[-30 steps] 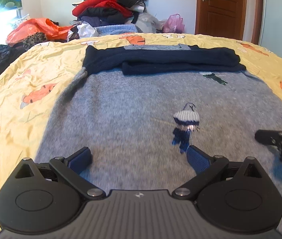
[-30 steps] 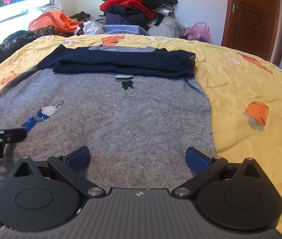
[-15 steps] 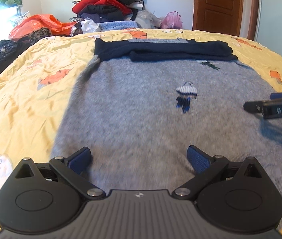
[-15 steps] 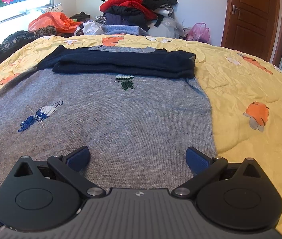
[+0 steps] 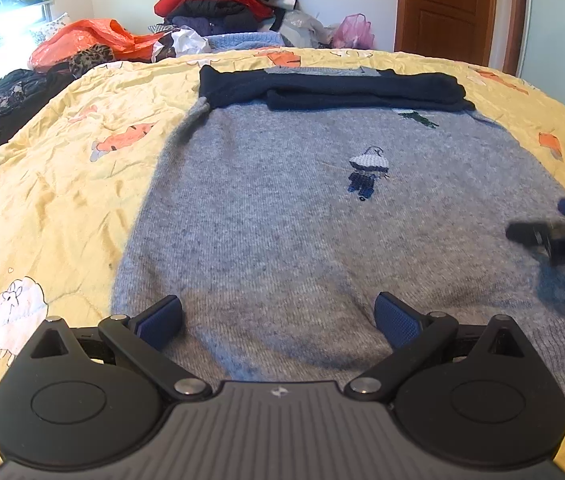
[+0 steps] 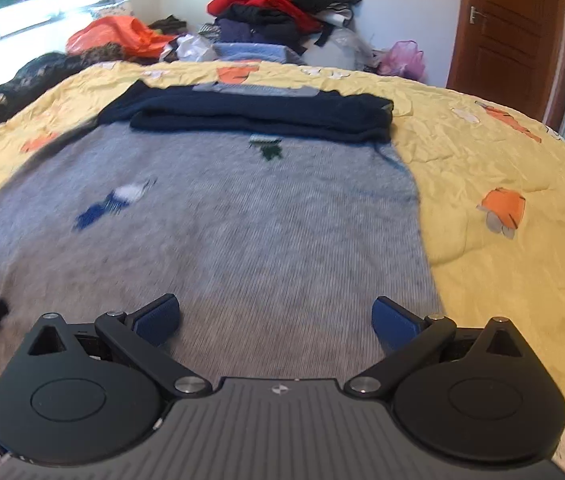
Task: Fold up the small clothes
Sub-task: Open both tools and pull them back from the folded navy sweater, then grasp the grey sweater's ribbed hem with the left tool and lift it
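Yellow quilted bed [image 5: 62, 184] carries a grey sweater [image 5: 282, 216] lying flat ahead of both pairs of fingers, its navy sleeves [image 5: 334, 88] already folded across the far end. Left gripper [image 5: 278, 318] and right gripper [image 6: 276, 318] are spread, holding nothing; the body fold seems left to do

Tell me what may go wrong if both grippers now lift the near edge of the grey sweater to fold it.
The folded navy sleeves lie loose across the far end, so they may slide open. The left hand-held gripper and right hand-held gripper are open over the sweater; they could also pinch the wrinkled yellow quilt.
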`<state>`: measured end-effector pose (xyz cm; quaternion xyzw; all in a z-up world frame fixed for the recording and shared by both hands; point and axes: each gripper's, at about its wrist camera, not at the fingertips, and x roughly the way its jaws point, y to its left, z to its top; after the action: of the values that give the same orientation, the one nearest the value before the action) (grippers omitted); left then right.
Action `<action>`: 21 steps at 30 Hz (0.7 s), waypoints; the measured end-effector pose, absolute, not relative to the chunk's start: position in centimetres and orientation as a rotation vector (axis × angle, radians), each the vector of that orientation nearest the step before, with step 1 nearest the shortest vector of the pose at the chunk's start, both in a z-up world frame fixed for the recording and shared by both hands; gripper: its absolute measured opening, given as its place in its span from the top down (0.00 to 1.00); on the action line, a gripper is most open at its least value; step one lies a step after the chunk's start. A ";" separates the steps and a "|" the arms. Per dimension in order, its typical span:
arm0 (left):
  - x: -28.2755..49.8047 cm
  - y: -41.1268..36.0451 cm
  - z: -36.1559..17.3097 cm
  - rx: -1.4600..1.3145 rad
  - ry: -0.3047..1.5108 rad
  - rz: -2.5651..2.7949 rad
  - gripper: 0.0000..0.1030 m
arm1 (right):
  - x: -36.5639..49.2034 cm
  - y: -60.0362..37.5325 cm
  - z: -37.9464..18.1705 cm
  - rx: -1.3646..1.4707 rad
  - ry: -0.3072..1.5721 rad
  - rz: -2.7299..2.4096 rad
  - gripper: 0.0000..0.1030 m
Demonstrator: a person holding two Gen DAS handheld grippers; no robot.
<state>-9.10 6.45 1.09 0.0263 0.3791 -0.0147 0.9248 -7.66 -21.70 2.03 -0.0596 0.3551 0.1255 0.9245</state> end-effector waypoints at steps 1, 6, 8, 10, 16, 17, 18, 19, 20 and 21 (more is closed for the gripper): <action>-9.3 6.3 1.1 0.059 0.779 -0.034 0.00 | -8.4 -21.8 1.9 -0.134 0.722 0.258 0.00; -10.3 5.9 1.2 0.088 0.799 -0.076 0.00 | -11.0 -22.7 1.9 -0.121 0.722 0.266 0.00; -10.7 5.9 1.3 0.092 0.809 -0.092 0.00 | -11.7 -22.9 1.9 -0.130 0.724 0.273 0.00; -11.1 5.8 1.4 0.093 0.816 -0.103 0.00 | -12.5 -22.9 1.9 -0.145 0.722 0.281 0.00; -12.3 6.1 1.7 0.099 0.836 -0.112 0.00 | -14.0 -23.4 2.2 -0.192 0.724 0.315 0.00; -12.5 6.0 1.7 0.106 0.843 -0.114 0.00 | -14.3 -23.7 2.3 -0.192 0.724 0.317 0.00; -12.9 6.1 1.8 0.110 0.844 -0.116 0.00 | -14.6 -24.0 2.4 -0.188 0.727 0.321 0.00; -13.2 6.1 1.8 0.113 0.846 -0.116 0.00 | -14.8 -24.2 2.5 -0.188 0.739 0.333 0.00; -13.5 6.2 1.8 0.117 0.848 -0.116 0.00 | -15.1 -24.5 2.4 -0.188 0.746 0.340 0.00; -13.7 6.3 1.9 0.119 0.850 -0.114 0.00 | -15.5 -24.8 2.4 -0.185 0.746 0.341 0.00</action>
<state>-13.70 6.29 1.85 0.0575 0.4120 -0.0554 0.9077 -15.48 -24.83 2.41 -0.0896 0.3620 0.1653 0.9130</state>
